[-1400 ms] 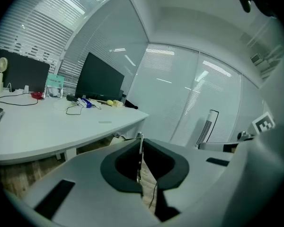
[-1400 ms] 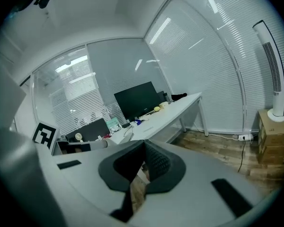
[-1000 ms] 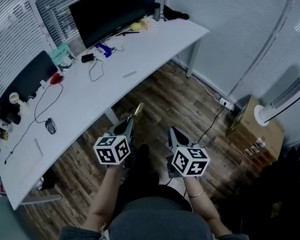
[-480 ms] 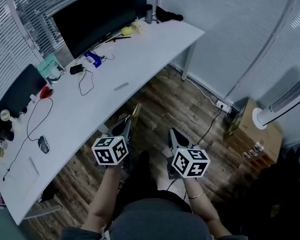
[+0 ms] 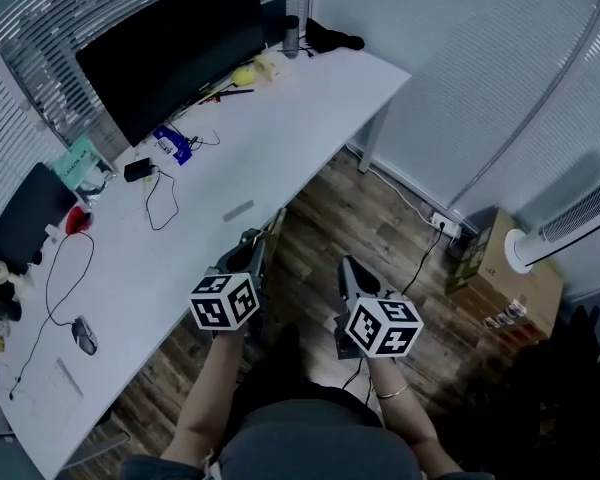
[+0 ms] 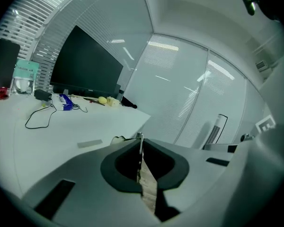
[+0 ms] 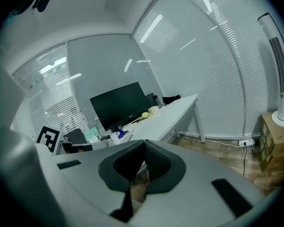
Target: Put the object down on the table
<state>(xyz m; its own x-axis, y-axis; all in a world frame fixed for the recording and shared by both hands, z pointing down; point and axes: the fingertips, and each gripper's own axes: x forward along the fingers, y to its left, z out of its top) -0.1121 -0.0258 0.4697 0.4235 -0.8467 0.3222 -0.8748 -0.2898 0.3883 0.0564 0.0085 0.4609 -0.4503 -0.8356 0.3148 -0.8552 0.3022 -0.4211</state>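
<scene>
The left gripper is clamped shut on a thin flat strip that is edge-on between its jaws and pokes past the tips. The white table lies just ahead-left. The right gripper — beside it — is closed, empty.

The table, running from eight to one o'clock in the head view, has a smooth, matt white top. The floor is dark wood plank with visible grain. The monitor at eleven o'clock has a smooth black screen. At three o'clock a box looks like plain brown cardboard. The left gripper and right gripper are matt grey plastic with dark pads, finely ribbed on the right one. The thin strip in the left one looks like dull golden metal.
</scene>
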